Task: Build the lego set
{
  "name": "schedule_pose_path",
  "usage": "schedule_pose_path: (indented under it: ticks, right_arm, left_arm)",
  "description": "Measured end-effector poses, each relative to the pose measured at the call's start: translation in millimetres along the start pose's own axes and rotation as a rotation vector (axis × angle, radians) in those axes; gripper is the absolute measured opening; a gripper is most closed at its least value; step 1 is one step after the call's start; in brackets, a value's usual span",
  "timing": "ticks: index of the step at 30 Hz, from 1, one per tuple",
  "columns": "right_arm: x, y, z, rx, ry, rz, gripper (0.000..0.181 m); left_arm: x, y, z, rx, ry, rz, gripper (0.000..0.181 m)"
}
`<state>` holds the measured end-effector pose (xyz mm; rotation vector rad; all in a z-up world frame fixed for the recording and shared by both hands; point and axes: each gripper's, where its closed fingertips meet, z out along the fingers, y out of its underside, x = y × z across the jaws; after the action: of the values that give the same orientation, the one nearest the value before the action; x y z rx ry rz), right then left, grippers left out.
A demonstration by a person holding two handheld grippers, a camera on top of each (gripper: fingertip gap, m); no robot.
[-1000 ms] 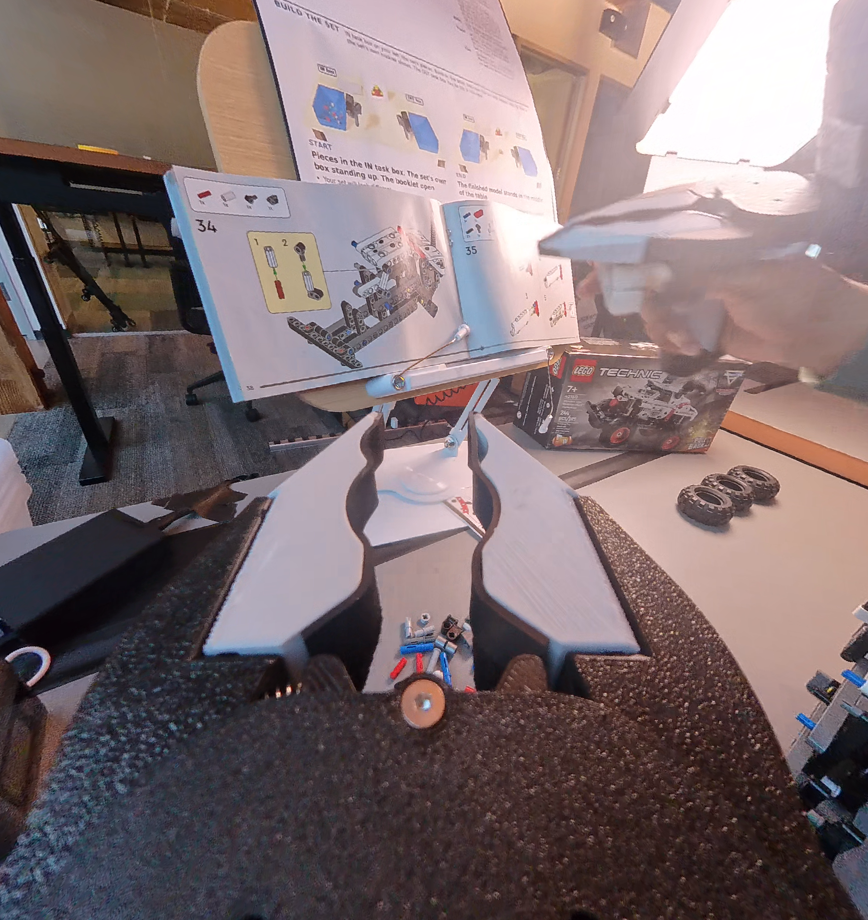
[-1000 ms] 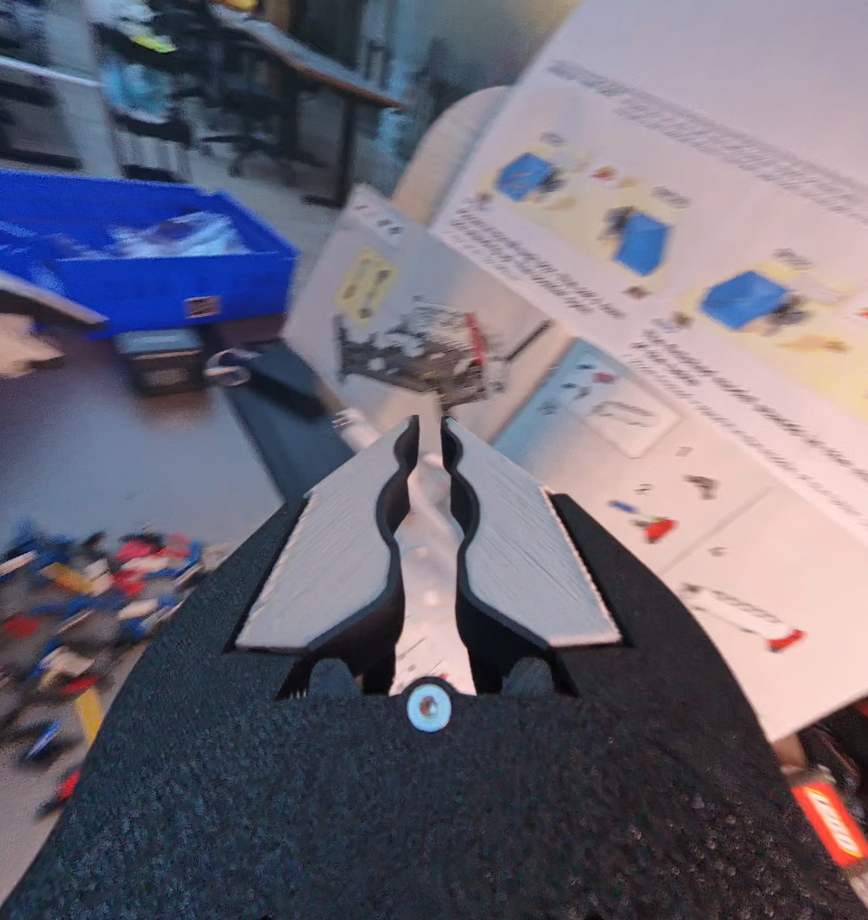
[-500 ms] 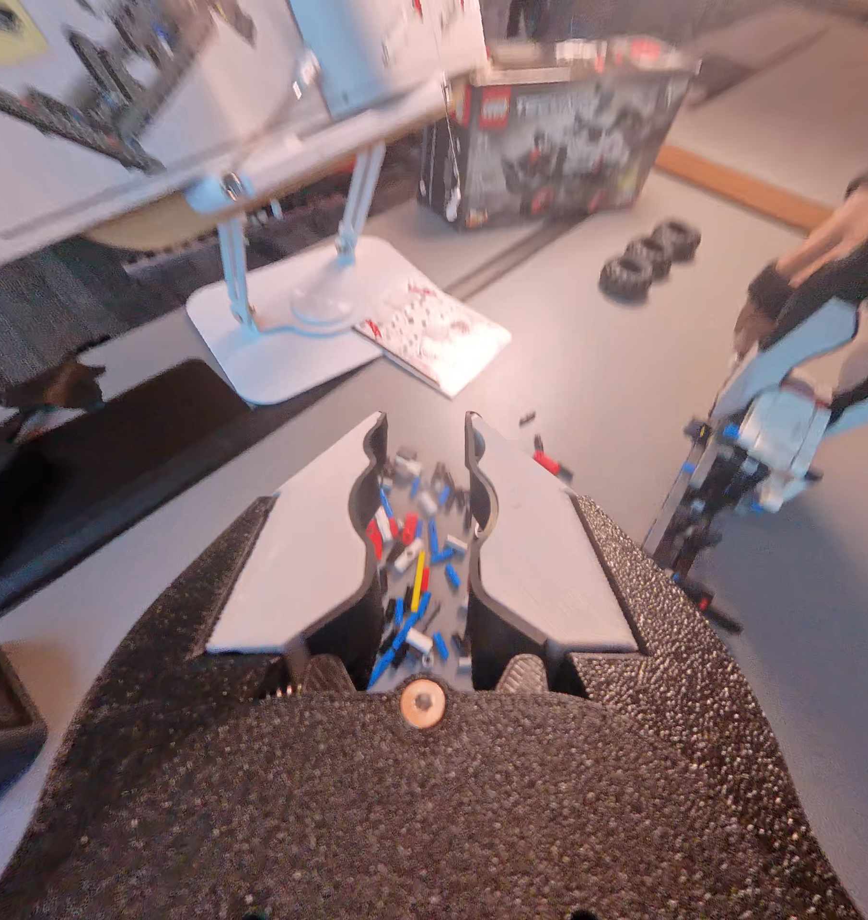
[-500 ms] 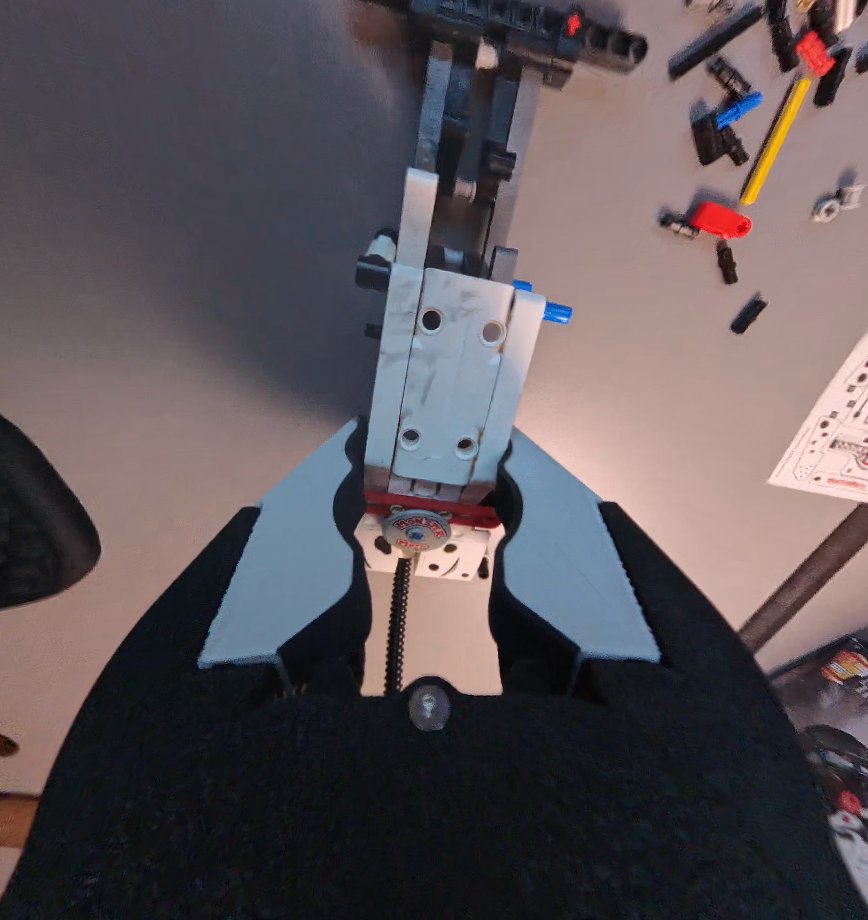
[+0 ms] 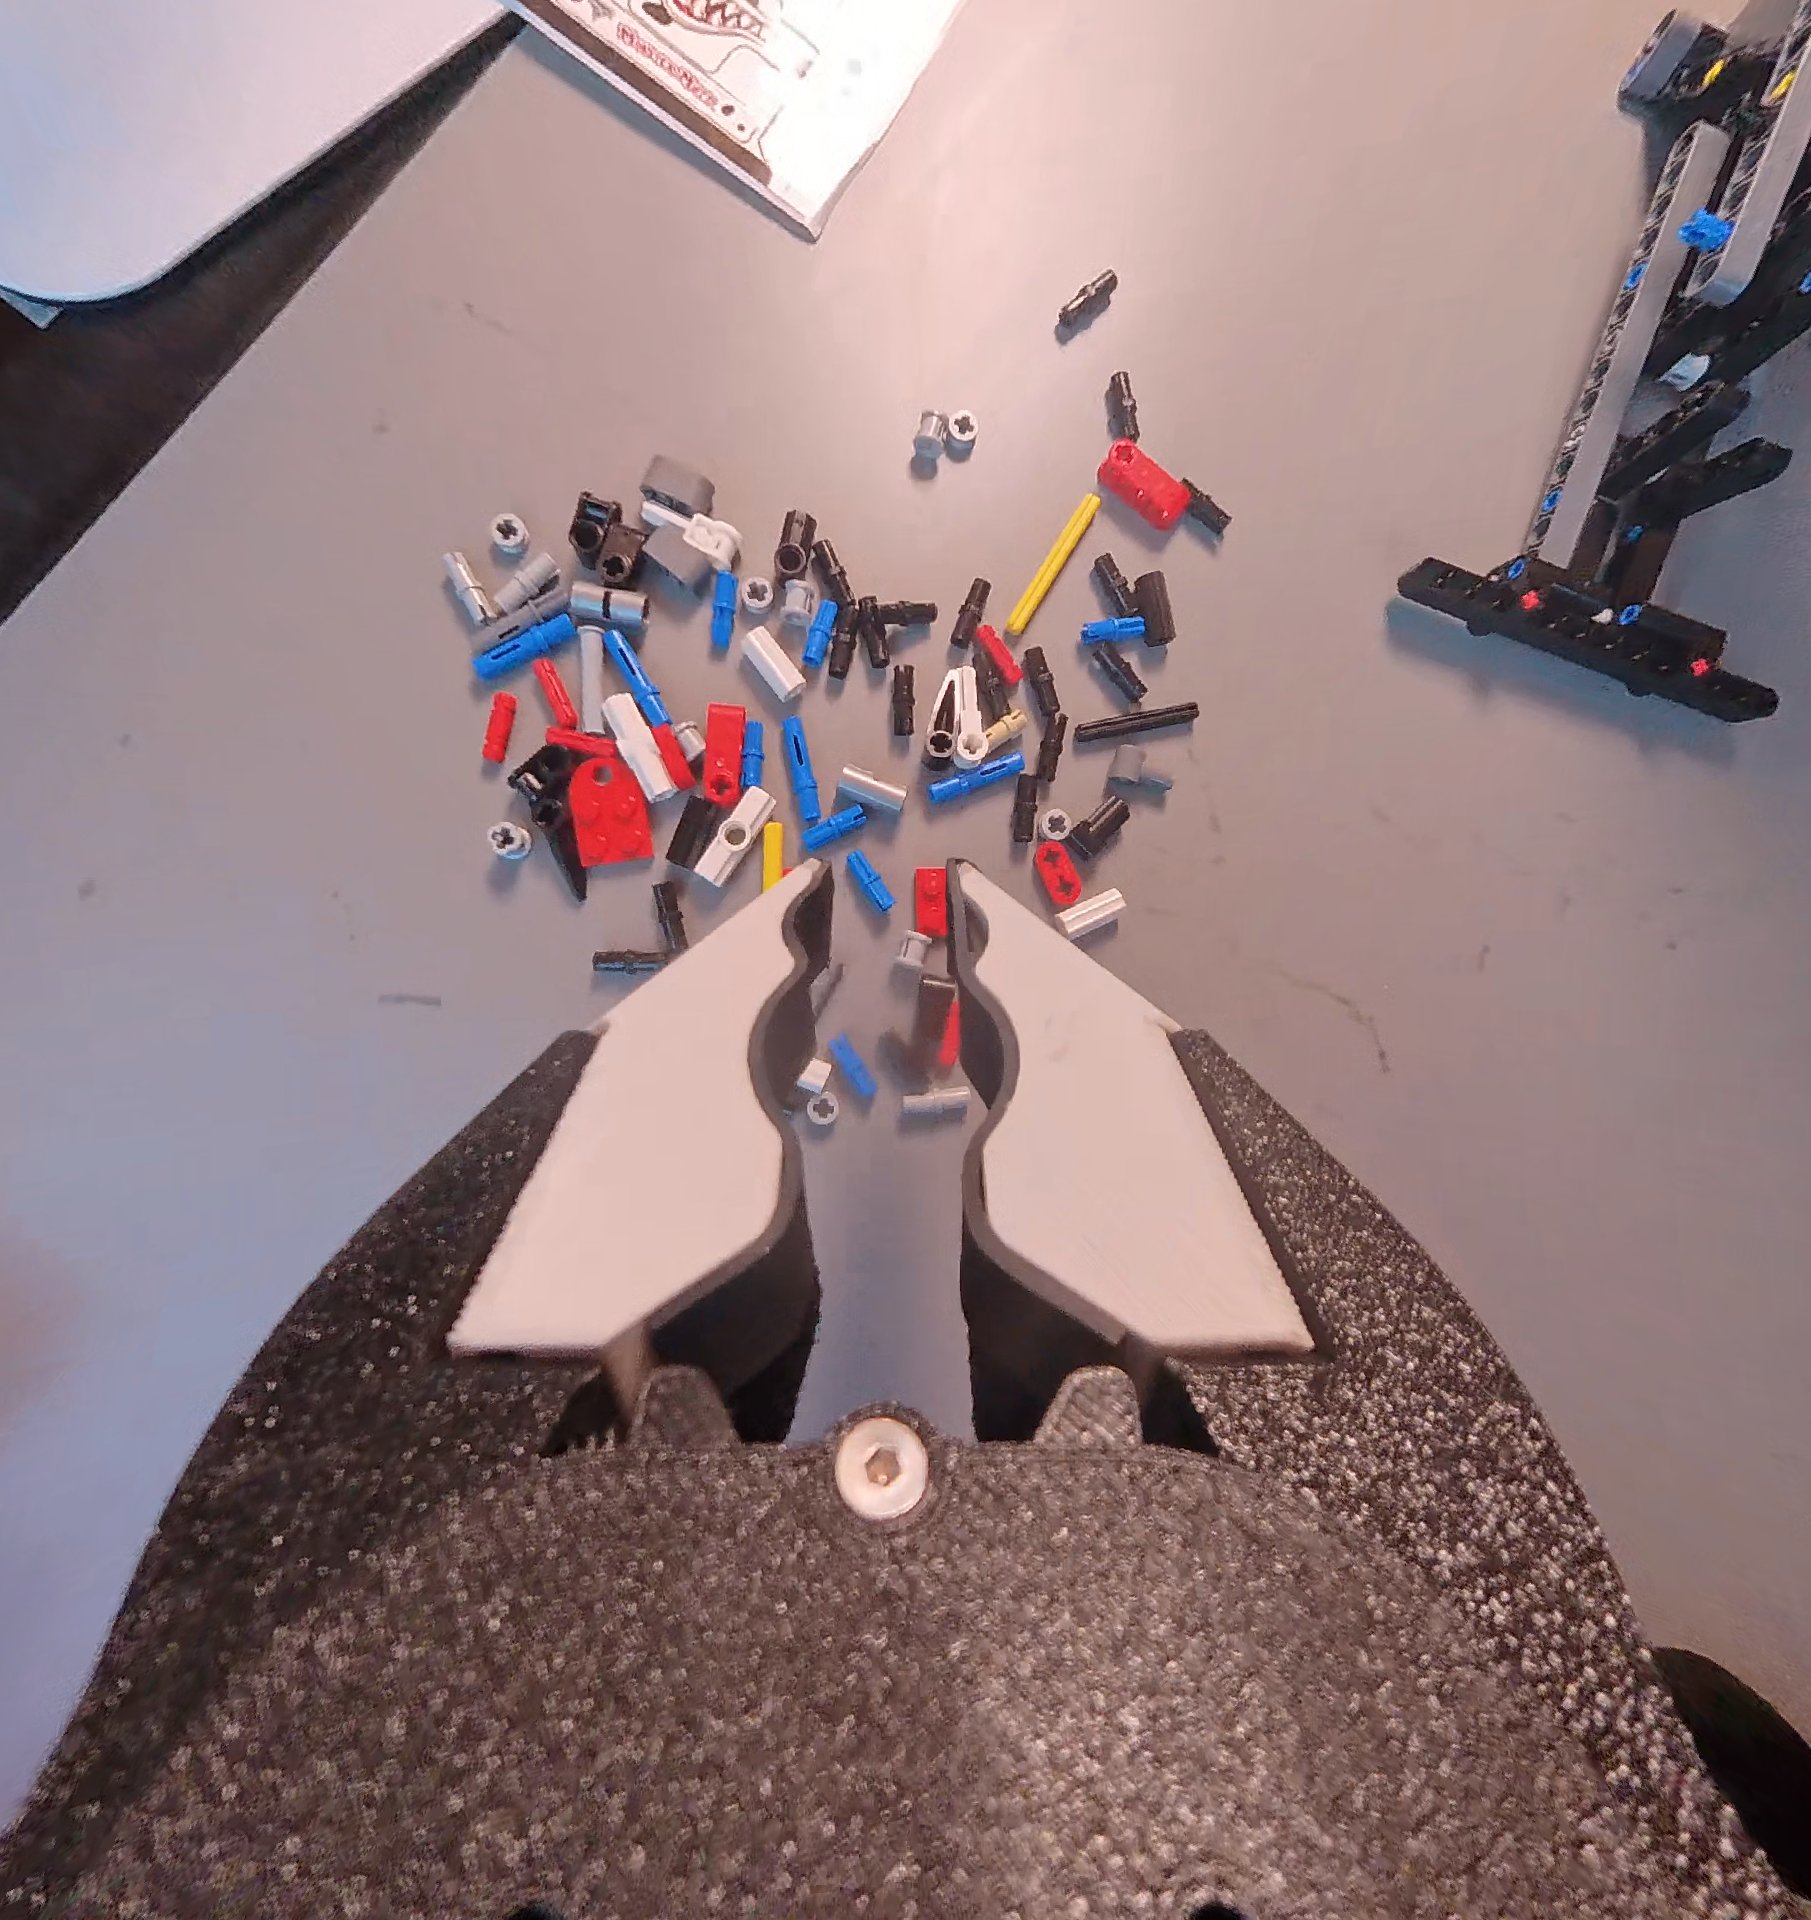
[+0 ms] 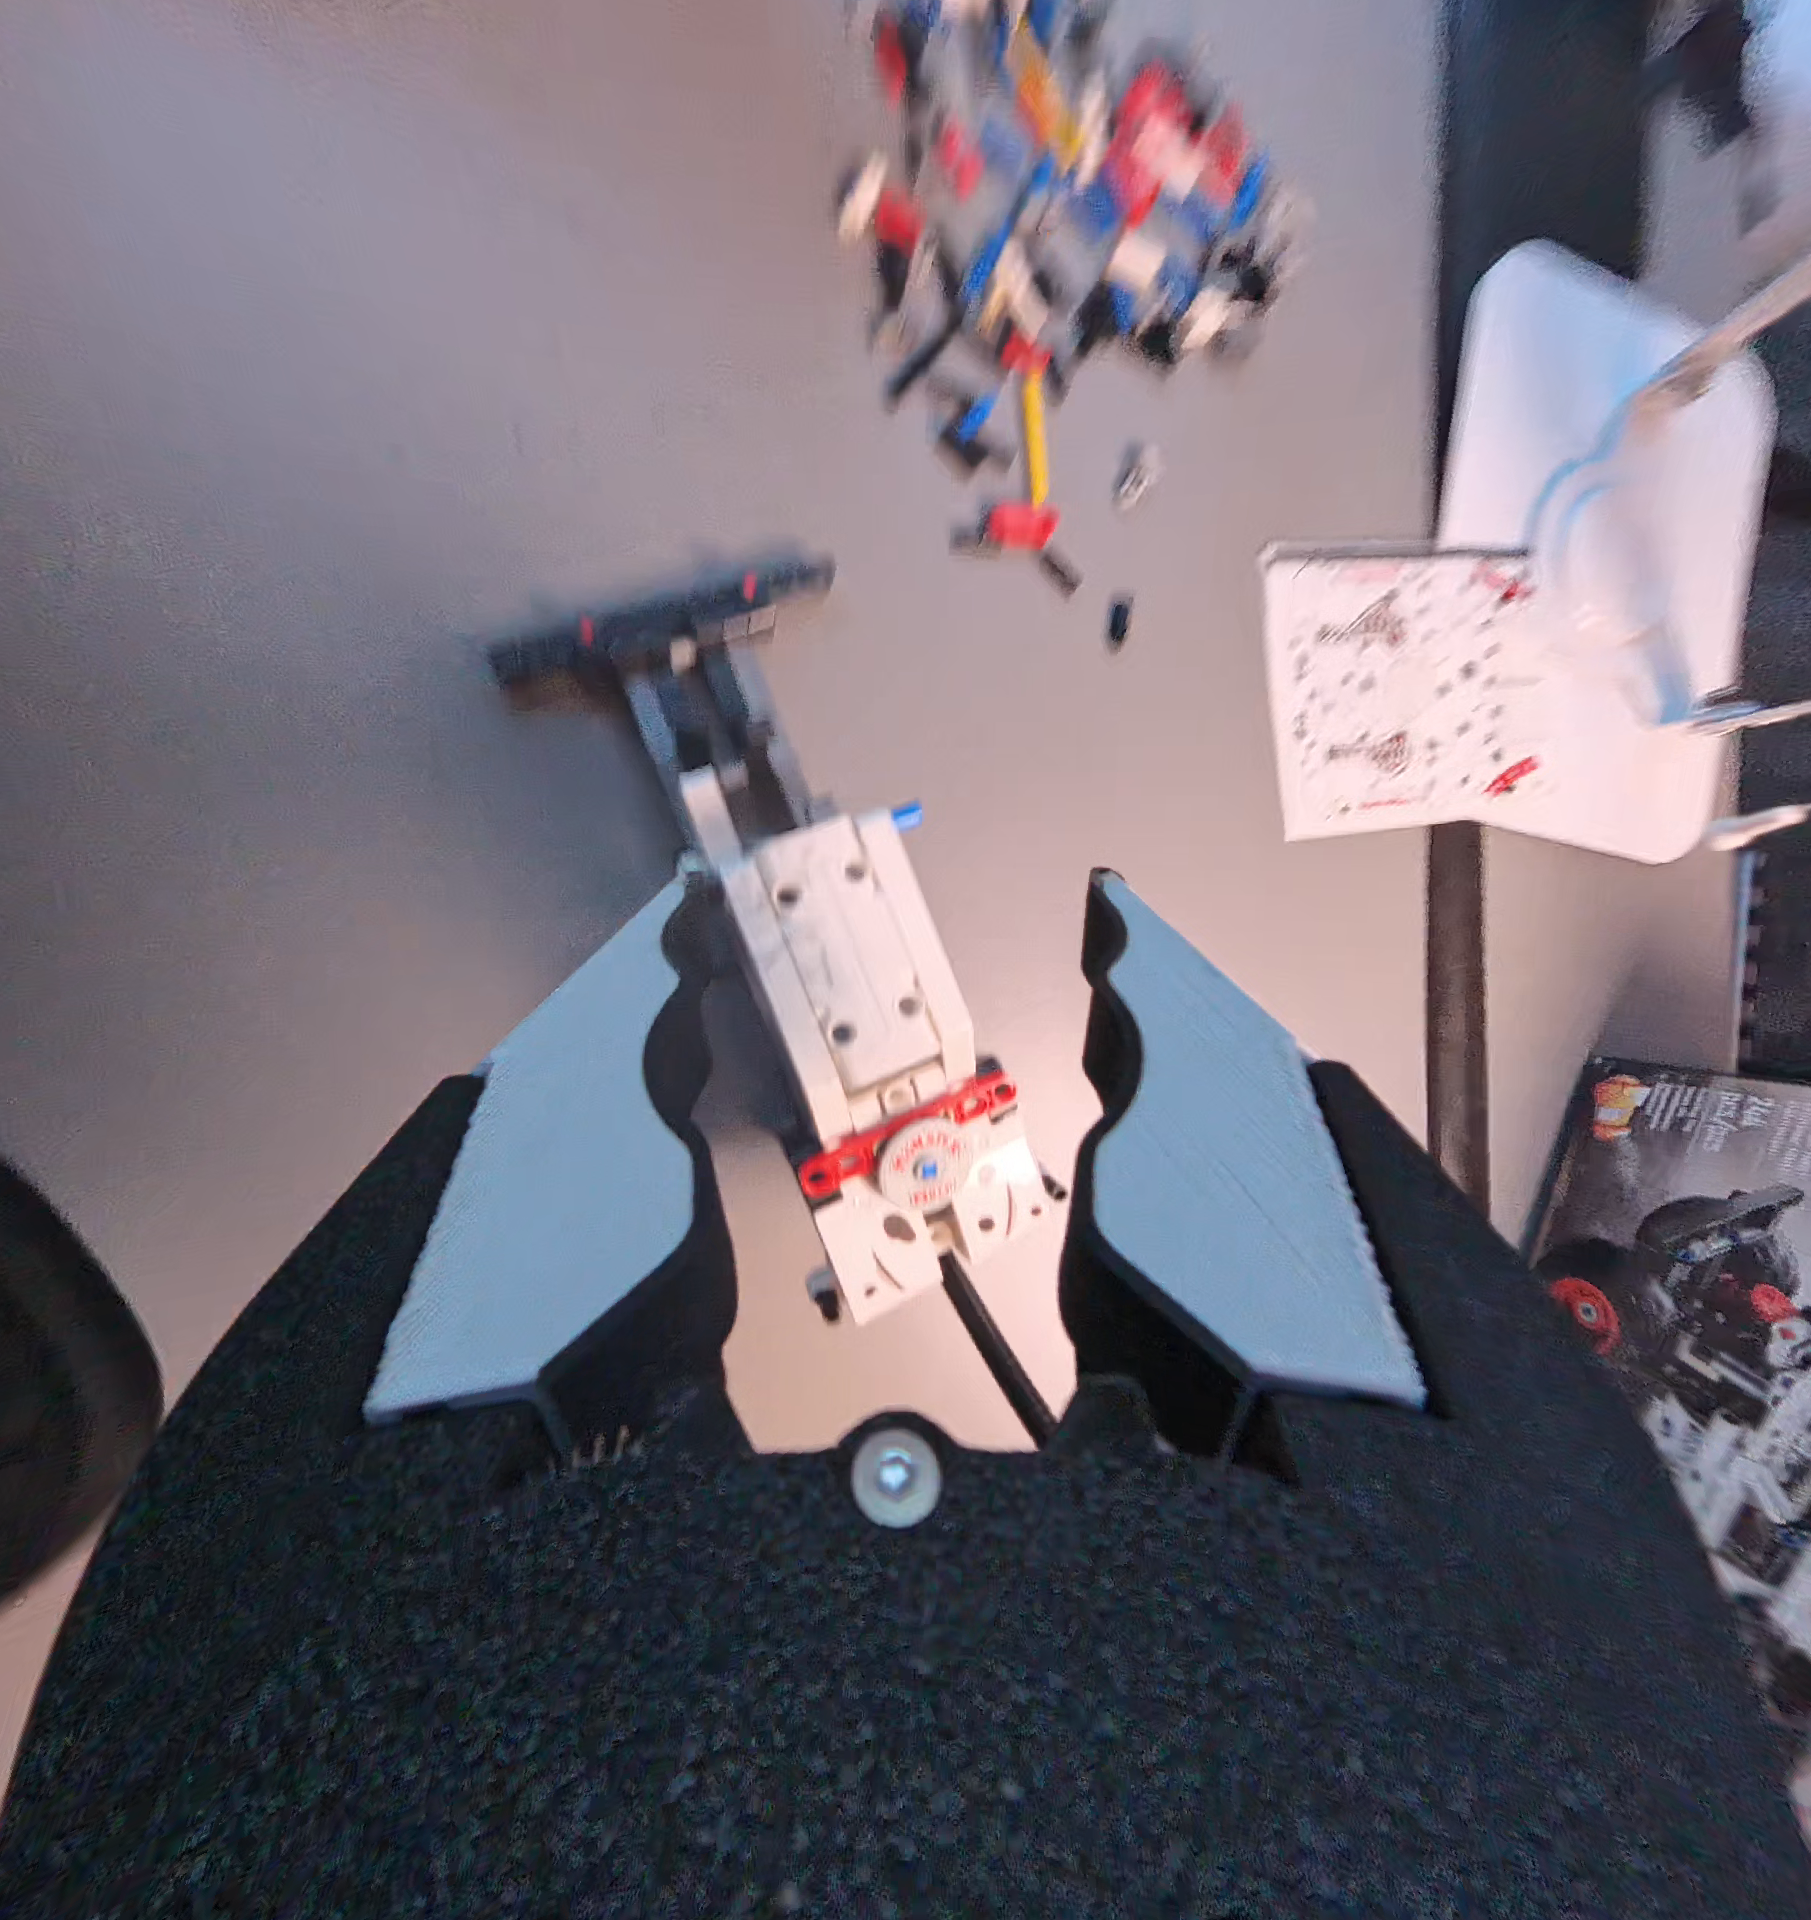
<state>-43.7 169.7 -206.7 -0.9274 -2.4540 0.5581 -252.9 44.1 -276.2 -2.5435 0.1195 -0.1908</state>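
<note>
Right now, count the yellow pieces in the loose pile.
2. A long yellow axle lies at the pile's far right, near the red connector. A short yellow piece sits just by the left gripper, at its left fingertip. The gripper may hide others.

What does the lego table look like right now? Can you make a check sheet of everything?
Surface: grey table, a few scuff marks.
Job's things: half-built model lying flat; pile of small loose pieces beside it.
Clutter: sticker sheet, white stand base, set box at the table edge.
Grippers: left gripper hovers over the near edge of the pile, jaws partly open, holding nothing. Right gripper has jaws wide open on either side of the model's white end, not gripping it.
Cables: thin black cord running from the model's end.
Surroundings: nothing seen clearly; the right wrist view is blurred.
</note>
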Motion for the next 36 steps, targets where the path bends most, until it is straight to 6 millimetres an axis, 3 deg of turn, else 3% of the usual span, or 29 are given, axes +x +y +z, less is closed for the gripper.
schedule_pose_path:
  ticks: [2,4,7,9,13,17,23,27,30,36]
  right_arm:
    - [9,-33,-23,0.265,0.118,0.108,0.071]
    - [14,-52,-46,0.492,0.224,0.233,0.067]
    - [6,-63,-64,0.745,0.275,0.425,0.063]
    - [-8,-63,-60,0.827,0.267,0.501,0.061]
    - [-37,-62,-39,0.883,0.251,0.545,0.056]
    - [-50,-63,-24,0.940,0.236,0.579,0.050]
    - [-51,-56,-11,0.888,0.333,0.521,0.046]
    - [-50,-51,-7,0.863,0.374,0.499,0.046]
    - [-50,-48,-3,0.846,0.375,0.492,0.044]
    - [-53,-45,3,0.819,0.383,0.467,0.033]
  left_arm:
    - [0,2,4,-0.013,-0.005,0.001,0.021]
    - [0,2,9,-0.022,-0.006,0.001,0.020]
    - [2,7,18,-0.060,-0.011,0.014,0.020]
    - [3,9,23,-0.074,-0.021,0.030,0.020]
    - [-2,7,26,-0.063,-0.050,0.030,0.020]
    - [-8,11,26,-0.067,-0.068,0.016,0.018]
    - [-17,0,15,0.089,-0.180,-0.014,0.020]
    - [-10,-4,7,0.260,-0.253,-0.028,0.022]
    - [-7,7,10,0.240,-0.259,-0.046,0.025]
    - [-8,14,18,0.227,-0.208,-0.077,0.013]
